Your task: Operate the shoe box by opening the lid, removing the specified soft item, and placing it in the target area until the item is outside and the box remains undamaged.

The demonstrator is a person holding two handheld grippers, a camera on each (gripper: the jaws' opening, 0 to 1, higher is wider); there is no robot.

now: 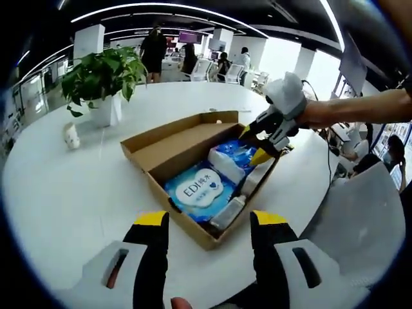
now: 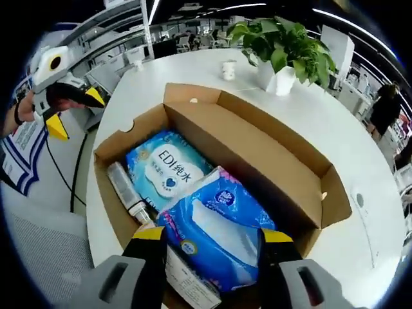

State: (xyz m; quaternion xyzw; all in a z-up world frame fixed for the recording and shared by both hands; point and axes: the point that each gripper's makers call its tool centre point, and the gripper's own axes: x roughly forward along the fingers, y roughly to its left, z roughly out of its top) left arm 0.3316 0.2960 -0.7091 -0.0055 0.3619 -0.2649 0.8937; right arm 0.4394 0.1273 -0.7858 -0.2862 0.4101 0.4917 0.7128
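Box lid open. My right hand-held gripper [image 2: 209, 239], jaws spread, straddles blue tissue pack [image 2: 215, 235] at box's [image 2: 257, 151] near end; left hand-held gripper [image 1: 209, 222] spread, well back.

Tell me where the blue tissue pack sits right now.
In the right gripper view the blue tissue pack lies in the open shoe box, between the right gripper jaws, beside the EDI wipes pack.

Brown cardboard box [image 2: 257, 148]; blue-white tissue pack [image 2: 215, 235]; blue wipes pack [image 2: 166, 168]; white table [image 1: 71, 193].
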